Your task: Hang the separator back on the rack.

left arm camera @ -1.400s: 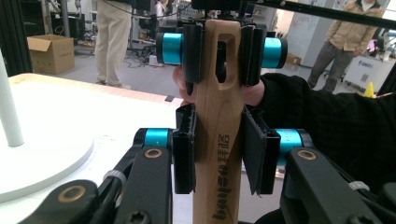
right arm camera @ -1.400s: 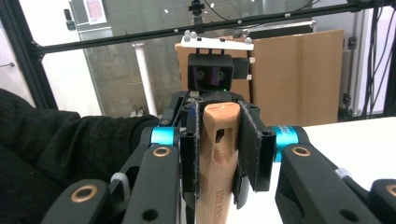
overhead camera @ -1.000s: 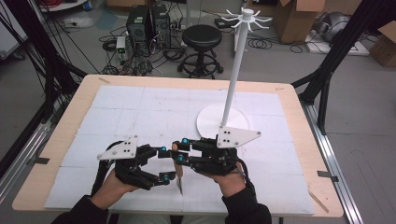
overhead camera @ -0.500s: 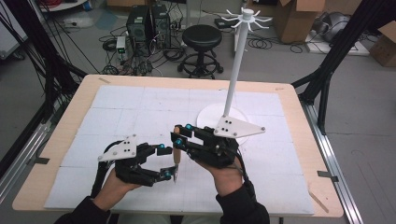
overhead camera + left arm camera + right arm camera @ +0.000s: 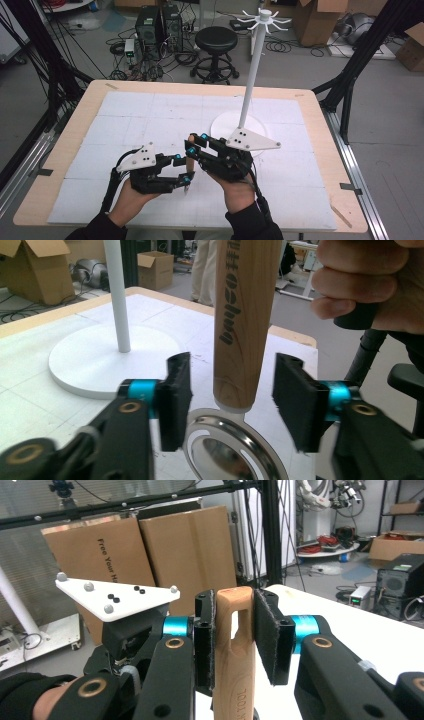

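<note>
The right gripper [image 5: 192, 144] clamps the wooden handle [image 5: 235, 645] of a slotted utensil near its hanging hole, above the mat in front of the white stand [image 5: 252, 70]. The left gripper [image 5: 227, 397] stands open either side of the handle, above the metal head [image 5: 227, 450]. Keep it upright and lift steadily toward the stand's hooks — compared with a second ago, the right gripper has risen and tilted back, and the left has let go.

Two claws work over the surface, the left claw [image 5: 183, 169] and the right claw [image 5: 194, 143]. One wooden-handled utensil [image 5: 243, 325] hangs between them, and one white stand [image 5: 248, 92] rises from the surface [image 5: 125, 112]. On the floor behind are one black stool [image 5: 216, 41] and three cardboard boxes [image 5: 320, 20].
</note>
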The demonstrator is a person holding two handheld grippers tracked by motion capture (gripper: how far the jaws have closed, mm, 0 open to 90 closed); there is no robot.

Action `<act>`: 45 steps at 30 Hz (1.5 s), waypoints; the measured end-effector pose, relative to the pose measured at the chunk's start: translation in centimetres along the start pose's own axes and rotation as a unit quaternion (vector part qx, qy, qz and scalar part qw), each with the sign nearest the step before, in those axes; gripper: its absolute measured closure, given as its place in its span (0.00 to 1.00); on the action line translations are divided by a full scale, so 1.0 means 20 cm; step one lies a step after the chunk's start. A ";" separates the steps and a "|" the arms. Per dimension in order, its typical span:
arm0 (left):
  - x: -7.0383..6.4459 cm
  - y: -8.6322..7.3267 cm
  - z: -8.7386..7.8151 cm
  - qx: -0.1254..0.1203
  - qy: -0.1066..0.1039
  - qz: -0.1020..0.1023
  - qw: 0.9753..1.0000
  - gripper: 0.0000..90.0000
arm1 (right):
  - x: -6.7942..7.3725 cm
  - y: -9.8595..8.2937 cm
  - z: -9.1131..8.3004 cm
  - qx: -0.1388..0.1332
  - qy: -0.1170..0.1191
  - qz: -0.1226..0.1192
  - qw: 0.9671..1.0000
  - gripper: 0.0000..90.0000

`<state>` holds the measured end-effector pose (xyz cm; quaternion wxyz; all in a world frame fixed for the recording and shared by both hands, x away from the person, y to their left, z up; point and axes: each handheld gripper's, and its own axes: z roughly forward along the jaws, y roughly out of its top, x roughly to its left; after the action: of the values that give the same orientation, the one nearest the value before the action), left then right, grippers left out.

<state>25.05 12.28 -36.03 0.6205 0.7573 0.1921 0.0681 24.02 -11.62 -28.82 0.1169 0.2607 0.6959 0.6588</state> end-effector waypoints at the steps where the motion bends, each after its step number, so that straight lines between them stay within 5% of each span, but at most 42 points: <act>1: 0.00 0.00 0.00 0.002 0.000 0.003 1.000 0.61 | 0.00 0.00 0.00 0.001 0.000 0.003 1.000 0.80; 7: 0.00 0.00 0.01 0.010 -0.003 0.007 1.000 0.77 | 0.00 -0.02 0.00 -0.001 -0.011 0.008 1.000 0.80; 18: -0.01 0.01 0.01 0.018 -0.003 0.009 1.000 0.79 | -0.01 -0.03 -0.01 -0.005 -0.007 0.017 1.000 0.79; 21: -0.02 0.01 0.01 0.016 -0.011 0.010 1.000 0.79 | -0.04 -0.03 -0.02 -0.008 0.013 0.042 0.999 0.76; 23: -0.02 0.01 0.01 0.017 -0.016 0.010 1.000 0.79 | -0.06 -0.03 -0.03 -0.021 0.030 0.063 0.997 0.63; 30: -0.01 0.02 0.00 0.003 -0.050 0.001 0.999 0.79 | -0.11 -0.03 -0.08 -0.030 0.069 0.061 0.995 0.32; 39: -0.01 0.02 -0.01 -0.005 -0.106 0.009 0.994 0.79 | -0.20 -0.10 -0.16 -0.035 0.135 0.023 0.990 0.24; 45: -0.02 0.01 -0.01 -0.007 -0.151 0.014 0.988 0.79 | -0.25 -0.15 -0.18 -0.040 0.189 0.026 0.981 0.28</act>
<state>24.70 12.35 -35.66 0.6468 0.7570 0.0851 -0.0370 25.69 -17.30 -32.29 -0.0230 0.1444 0.6713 0.7266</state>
